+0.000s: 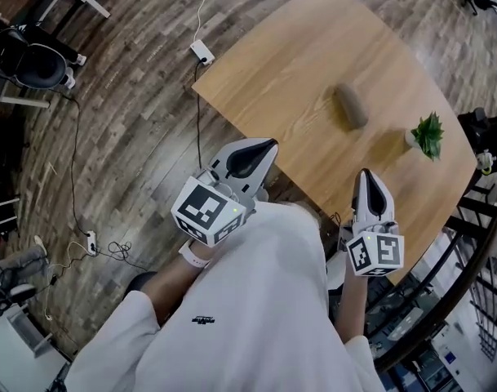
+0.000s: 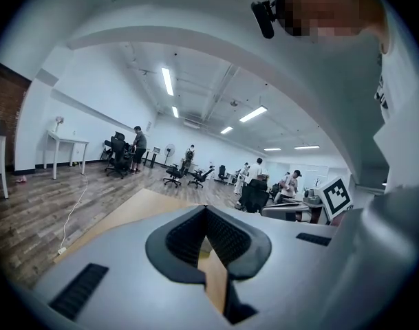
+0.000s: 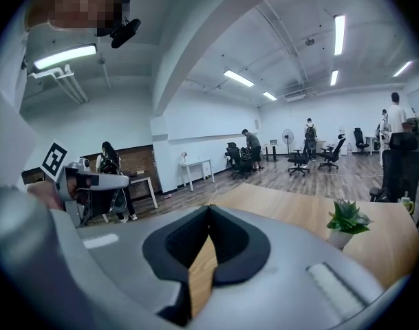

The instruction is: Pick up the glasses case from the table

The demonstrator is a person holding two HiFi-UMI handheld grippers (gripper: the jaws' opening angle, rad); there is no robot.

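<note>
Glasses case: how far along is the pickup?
Done: nothing yet. The glasses case lies untouched on the wooden table, apart from the potted plant. In hand: nothing. The left gripper and right gripper are both shut and empty, at the table's near edge, short of the case. Left: reach, open, grip, lift.

**Left claw, shut, above a wooden counter**

We record, near to far:

- The left claw (image 2: 206, 210), its two jaws meeting at the tips and holding nothing.
- Dark ribbed pads (image 2: 231, 240) spreading apart below the tips, with a wedge of the wooden counter (image 2: 137, 212) showing in the gap.
- A plank floor (image 2: 30, 212) beyond the counter's edge, with a white cable (image 2: 73, 212) trailing across it.
- A white desk (image 2: 66, 143) by the left wall.
- Black office chairs (image 2: 118, 158) farther back, and several people (image 2: 139, 143) standing, small in the distance.
- Strip lights (image 2: 168, 81) on the ceiling.
- A marker cube (image 2: 336, 196) at the right, beside a white garment (image 2: 402, 136).
</note>
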